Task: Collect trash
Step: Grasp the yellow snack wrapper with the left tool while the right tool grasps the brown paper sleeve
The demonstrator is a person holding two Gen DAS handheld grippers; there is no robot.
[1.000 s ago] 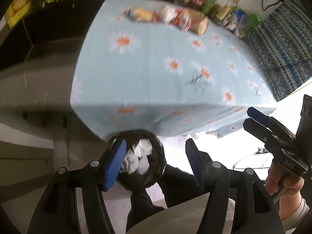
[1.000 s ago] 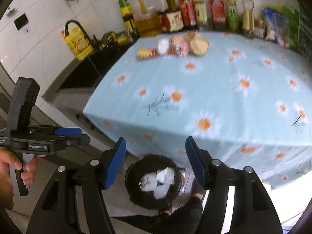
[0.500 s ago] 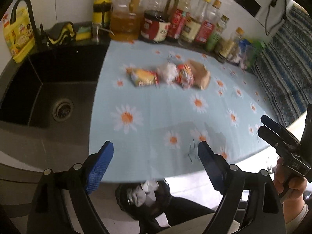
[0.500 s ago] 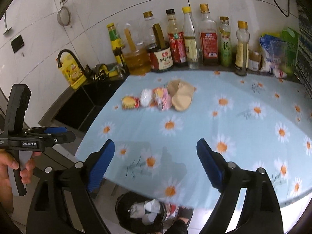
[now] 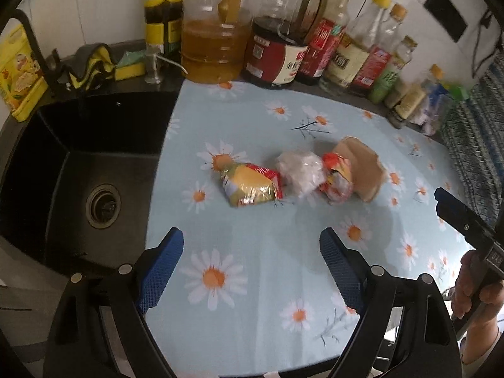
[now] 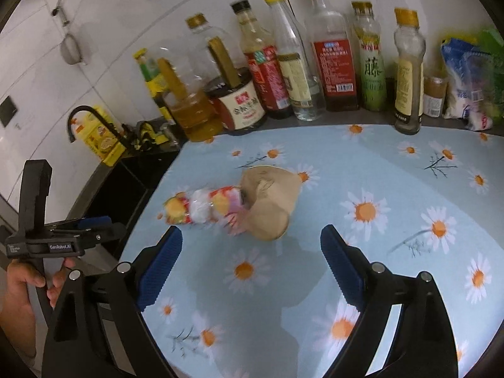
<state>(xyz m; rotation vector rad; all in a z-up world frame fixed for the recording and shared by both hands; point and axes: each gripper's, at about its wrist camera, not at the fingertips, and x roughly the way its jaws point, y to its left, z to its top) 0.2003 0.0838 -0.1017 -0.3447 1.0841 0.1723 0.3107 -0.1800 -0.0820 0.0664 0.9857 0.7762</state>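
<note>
Four pieces of trash lie in a row mid-table on the daisy tablecloth: a yellow-red snack wrapper, a white crumpled plastic bag, a red-orange wrapper and a torn brown paper bag. My left gripper hangs open just short of the yellow wrapper, holding nothing. In the right wrist view the brown paper bag lies just beyond my right gripper. Its jaws are opening with nothing between them. Beside the bag lie the other wrappers.
A black sink with a drain borders the table on the left. Sauce and oil bottles line the back wall, with sponges and a yellow pack near the faucet. A patterned cloth lies at the right.
Both grippers have moved from above the black bin below the table edge up and forward over the table. Both sets of jaws have widened. The bin has left view.
</note>
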